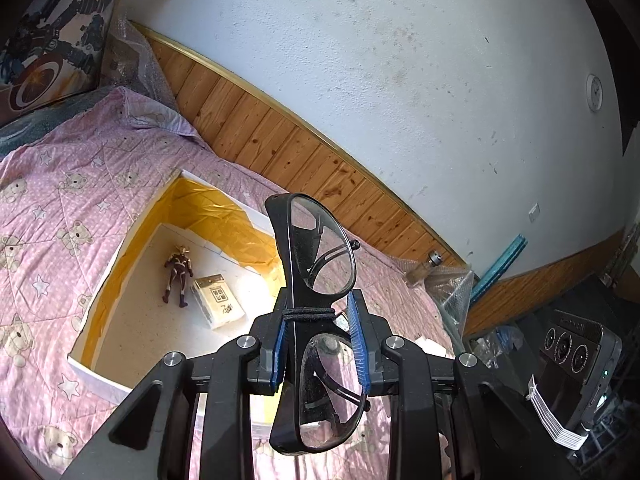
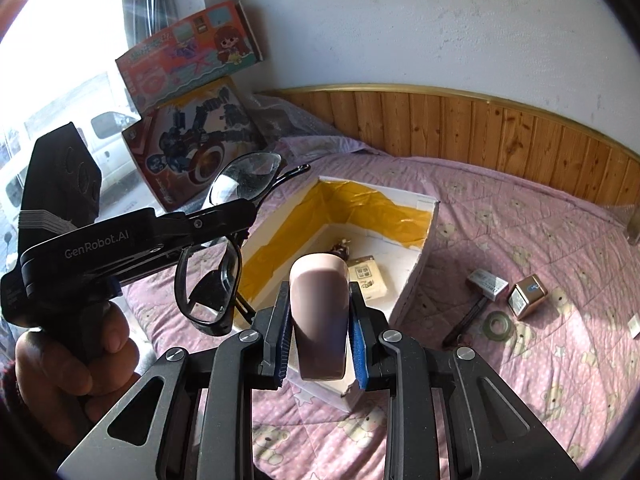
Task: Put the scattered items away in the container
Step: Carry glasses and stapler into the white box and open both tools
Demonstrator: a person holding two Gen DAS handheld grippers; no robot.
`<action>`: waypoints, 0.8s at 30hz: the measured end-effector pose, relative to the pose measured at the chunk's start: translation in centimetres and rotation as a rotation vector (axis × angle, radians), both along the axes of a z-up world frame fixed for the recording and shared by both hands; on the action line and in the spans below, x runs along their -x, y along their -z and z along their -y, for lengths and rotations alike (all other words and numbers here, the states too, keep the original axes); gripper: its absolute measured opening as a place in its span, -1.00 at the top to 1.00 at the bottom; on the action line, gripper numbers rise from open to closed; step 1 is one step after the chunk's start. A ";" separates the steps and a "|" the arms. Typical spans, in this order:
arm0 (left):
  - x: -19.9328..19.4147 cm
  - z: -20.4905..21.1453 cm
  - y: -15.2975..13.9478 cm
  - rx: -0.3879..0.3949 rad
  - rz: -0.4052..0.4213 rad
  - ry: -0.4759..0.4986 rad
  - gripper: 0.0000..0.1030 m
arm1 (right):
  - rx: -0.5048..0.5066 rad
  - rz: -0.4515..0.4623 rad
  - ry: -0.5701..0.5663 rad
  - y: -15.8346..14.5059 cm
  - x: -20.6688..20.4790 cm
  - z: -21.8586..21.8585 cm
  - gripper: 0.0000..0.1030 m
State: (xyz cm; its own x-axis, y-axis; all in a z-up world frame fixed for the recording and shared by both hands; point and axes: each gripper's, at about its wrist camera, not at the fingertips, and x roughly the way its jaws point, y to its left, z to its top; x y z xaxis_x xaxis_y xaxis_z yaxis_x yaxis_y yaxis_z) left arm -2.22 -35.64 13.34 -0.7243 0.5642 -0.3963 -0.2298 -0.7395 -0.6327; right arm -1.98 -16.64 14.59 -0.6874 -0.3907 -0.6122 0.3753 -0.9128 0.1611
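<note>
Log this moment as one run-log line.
left tool: shut on glasses | right tool: shut on pink cup | box: holds figure, packet

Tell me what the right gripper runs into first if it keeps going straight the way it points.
Probably the white box. The right gripper, shut on a pinkish cup, points down toward the box's open inside, where a figurine and small packet lie. Depth is unclear.

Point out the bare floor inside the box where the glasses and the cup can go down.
Inside the box, the near floor, between the yellow-lined left wall and the paper packet, is bare. So is the strip beyond the packet toward the right wall. The far corner is crowded: the toy figure lies beside the packet.
</note>
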 end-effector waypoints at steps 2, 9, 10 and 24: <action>0.5 0.6 -0.1 0.008 -0.002 -0.015 0.45 | -0.003 0.007 -0.009 0.1 0.8 0.6 0.49; 2.3 1.4 1.2 0.103 0.033 -0.063 0.45 | 0.012 0.096 -0.024 2.1 4.2 2.0 0.49; 2.6 1.3 1.6 0.127 0.043 -0.067 0.45 | 0.009 0.111 -0.032 2.5 4.7 2.4 0.49; 5.5 1.4 6.6 0.360 0.190 -0.075 0.45 | -0.037 0.319 -0.060 7.9 8.9 5.3 0.48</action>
State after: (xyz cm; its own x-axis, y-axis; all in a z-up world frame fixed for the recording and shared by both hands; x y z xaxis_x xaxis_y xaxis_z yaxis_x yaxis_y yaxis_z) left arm -7.71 -37.02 6.72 -0.6532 0.3136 -0.6892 -0.0708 -0.9315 -0.3568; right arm -10.88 -21.97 6.73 -0.4350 -0.3983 -0.8076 0.3641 -0.8981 0.2468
